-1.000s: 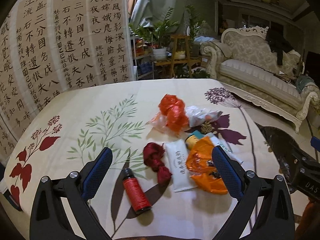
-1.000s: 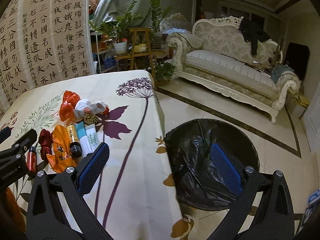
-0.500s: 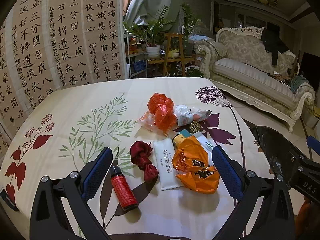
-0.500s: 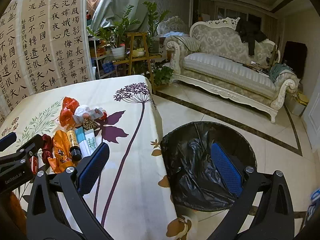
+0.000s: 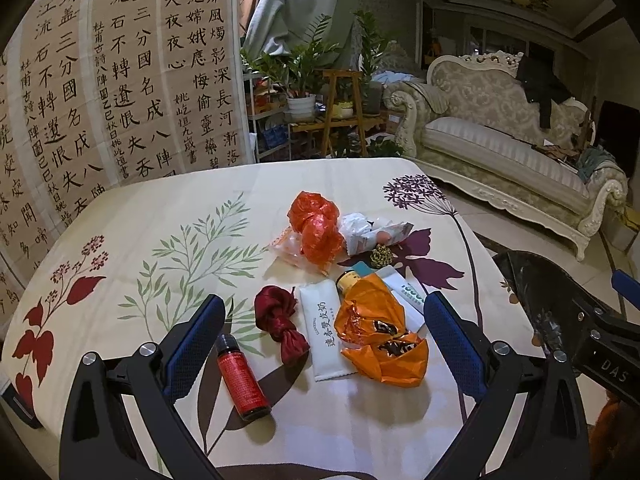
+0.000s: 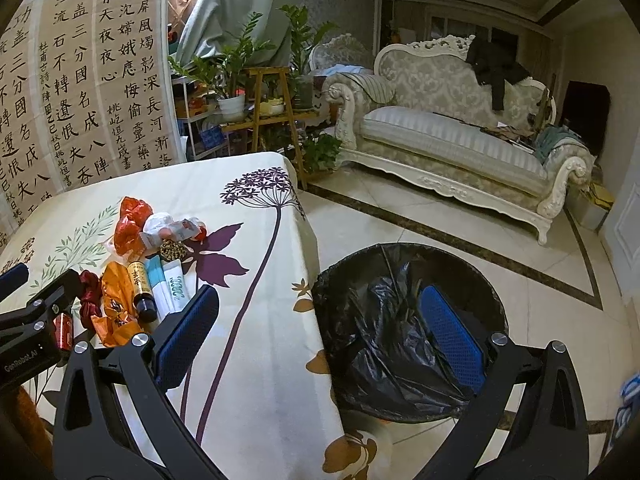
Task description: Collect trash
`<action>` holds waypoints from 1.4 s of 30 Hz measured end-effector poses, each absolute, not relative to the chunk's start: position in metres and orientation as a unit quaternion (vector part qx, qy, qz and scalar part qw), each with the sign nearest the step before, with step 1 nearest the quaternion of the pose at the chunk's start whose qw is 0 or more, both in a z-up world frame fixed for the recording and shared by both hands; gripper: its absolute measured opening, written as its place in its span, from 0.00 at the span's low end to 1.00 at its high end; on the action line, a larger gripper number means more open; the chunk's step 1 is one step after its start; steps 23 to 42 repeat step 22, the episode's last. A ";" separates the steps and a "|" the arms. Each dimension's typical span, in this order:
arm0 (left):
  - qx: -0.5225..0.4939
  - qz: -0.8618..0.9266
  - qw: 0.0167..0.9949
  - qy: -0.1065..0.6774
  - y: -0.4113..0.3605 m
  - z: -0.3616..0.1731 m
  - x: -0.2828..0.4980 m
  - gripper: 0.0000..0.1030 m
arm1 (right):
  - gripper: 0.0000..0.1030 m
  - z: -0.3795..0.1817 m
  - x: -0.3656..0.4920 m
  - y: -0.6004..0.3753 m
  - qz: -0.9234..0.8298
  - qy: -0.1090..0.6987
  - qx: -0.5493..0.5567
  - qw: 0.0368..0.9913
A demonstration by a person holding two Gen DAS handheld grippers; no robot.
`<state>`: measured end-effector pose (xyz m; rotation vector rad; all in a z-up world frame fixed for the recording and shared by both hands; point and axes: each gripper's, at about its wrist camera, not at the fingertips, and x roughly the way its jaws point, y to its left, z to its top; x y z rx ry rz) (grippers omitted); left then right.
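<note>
Trash lies in a cluster on the floral tablecloth (image 5: pixel 160 216): a small red bottle (image 5: pixel 242 380), a knotted dark red wrapper (image 5: pixel 282 322), a white sachet (image 5: pixel 326 332), a crumpled orange wrapper (image 5: pixel 380 340), a red plastic bag (image 5: pixel 316 228) and a white wrapper (image 5: pixel 372 230). My left gripper (image 5: pixel 324 340) hangs open just short of the cluster, nothing between its fingers. My right gripper (image 6: pixel 320 328) is open too, off the table's right edge and above a bin lined with a black bag (image 6: pixel 404 336). The same trash (image 6: pixel 132 276) shows at the left of the right wrist view.
A cream sofa (image 6: pixel 460 144) stands across the tiled floor (image 6: pixel 400 216). Potted plants and a wooden stand (image 5: pixel 344 100) sit behind the table. A calligraphy screen (image 5: pixel 100 80) runs along the table's far left side. Tubes and a brown bottle (image 6: pixel 140 284) lie beside the orange wrapper.
Both grippers have drawn back and risen a little, so the trash sits slightly farther off in the left wrist view. Nothing on the table has moved. Both stay open.
</note>
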<state>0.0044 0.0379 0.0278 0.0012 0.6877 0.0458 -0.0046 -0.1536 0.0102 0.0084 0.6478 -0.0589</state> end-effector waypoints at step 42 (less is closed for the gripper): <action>-0.006 0.010 0.943 0.333 0.035 0.028 0.008 0.94 | 0.96 0.008 -0.006 -0.158 -0.029 0.320 0.007 0.947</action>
